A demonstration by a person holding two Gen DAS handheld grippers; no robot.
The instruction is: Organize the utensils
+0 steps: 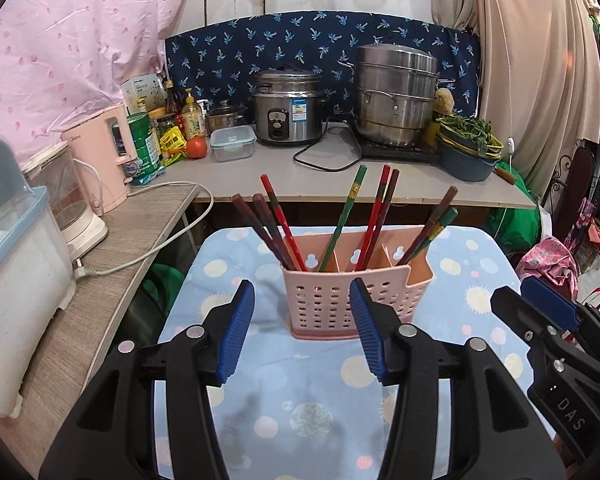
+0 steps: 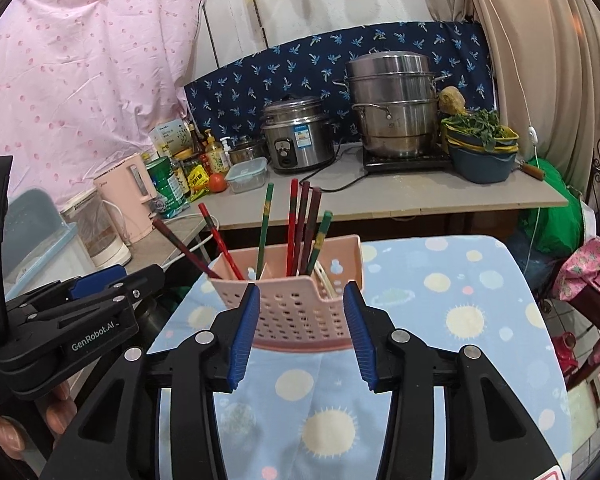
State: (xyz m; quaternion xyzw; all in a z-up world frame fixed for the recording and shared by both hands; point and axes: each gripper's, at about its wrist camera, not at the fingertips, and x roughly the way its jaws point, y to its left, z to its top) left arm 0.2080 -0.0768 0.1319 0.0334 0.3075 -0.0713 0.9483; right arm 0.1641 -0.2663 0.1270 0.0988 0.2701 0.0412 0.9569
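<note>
Standing just ahead of both tongs, the pink holder (image 1: 342,300) sits on a dotted blue cloth (image 1: 300,400) with red, brown and green chopsticks (image 1: 374,222) fanned upright in its compartments. The left tongs (image 1: 302,326) are apart with nothing between the pads, short of the holder's front. The right tongs (image 2: 298,330) are also apart and empty, their tips framing the holder's near wall without touching. A steamer pot (image 1: 394,96) stands on the counter beyond.
</note>
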